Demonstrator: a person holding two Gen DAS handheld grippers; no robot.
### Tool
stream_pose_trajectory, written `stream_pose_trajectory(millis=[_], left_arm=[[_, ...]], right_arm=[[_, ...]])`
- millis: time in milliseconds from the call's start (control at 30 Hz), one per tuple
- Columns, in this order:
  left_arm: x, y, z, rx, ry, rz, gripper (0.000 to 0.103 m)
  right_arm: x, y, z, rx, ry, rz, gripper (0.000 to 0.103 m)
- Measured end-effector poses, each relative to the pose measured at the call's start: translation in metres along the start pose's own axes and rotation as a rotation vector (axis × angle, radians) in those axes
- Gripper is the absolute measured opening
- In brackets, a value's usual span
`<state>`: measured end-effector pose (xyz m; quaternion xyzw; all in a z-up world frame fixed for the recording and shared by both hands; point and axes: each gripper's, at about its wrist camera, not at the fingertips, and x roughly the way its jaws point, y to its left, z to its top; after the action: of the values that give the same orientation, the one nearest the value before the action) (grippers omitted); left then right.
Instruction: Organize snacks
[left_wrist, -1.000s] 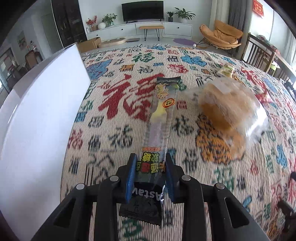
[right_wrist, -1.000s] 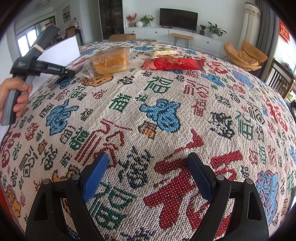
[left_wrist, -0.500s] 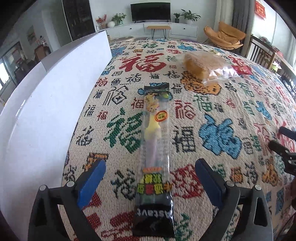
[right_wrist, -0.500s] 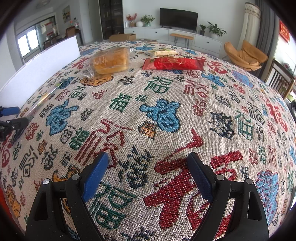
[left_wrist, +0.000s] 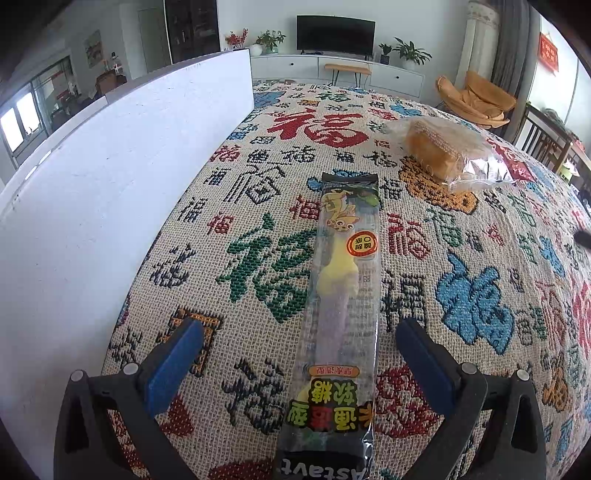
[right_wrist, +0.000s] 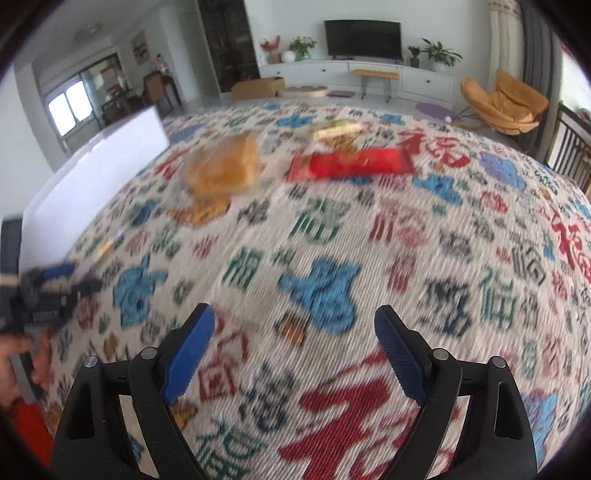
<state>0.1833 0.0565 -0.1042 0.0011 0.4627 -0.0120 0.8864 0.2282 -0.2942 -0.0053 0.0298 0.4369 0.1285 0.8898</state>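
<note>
Both grippers gape wide; candy packet (left_wrist: 341, 295) lies lengthwise between left gripper (left_wrist: 301, 363) fingers, pointing away

hand-held gripper (right_wrist: 294, 325) agape (blurred tablecloth (right_wrist: 461, 236))

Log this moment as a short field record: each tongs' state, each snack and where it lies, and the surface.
left tongs: open, fingers either side of the candy strip, not touching it
right tongs: open, empty, above the cloth
candy strip: flat on the cloth, pointing away from the camera, near the white box
bread: in a clear bag, beyond the strip to the right
red packet: flat, right of the bread
yellow packet: behind the red packet, blurred
surface: patterned cloth
</note>
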Motion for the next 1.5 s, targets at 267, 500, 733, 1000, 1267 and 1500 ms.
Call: stream_pose_trajectory(millis=[267, 500, 733, 1000, 1267, 1500], left_arm=[[-0.001, -0.001, -0.001, -0.001, -0.001, 0.003, 0.103], [-0.001, -0.001, -0.001, -0.001, -0.001, 0.003, 0.103], [-0.001, 0.000, -0.001, -0.001, -0.002, 0.002, 0.103], [-0.001, 0.000, -0.002, -0.001, -0.002, 0.003, 0.103], [-0.001, 0.000, -0.002, -0.001, -0.002, 0.002, 0.103], [-0.001, 0.000, -0.002, -0.001, -0.002, 0.003, 0.103]], right_arm=[[0.084, -0.095, 0.098, 0.759, 0.108, 0.120, 0.090], [0.122, -0.054, 0.116, 0.655, 0.103, -0.055, 0.038], [0.086, -0.041, 0.120, 0.504, 0.021, 0.006, 0.013], [0.017, -0.029, 0.115, 0.277, 0.229, 0.187, 0.013], [0.031, 0.021, 0.023, -0.025, 0.541, 0.157, 0.022], [0.024, 0.043, -0.025, -0.131, 0.211, 0.042, 0.069]])
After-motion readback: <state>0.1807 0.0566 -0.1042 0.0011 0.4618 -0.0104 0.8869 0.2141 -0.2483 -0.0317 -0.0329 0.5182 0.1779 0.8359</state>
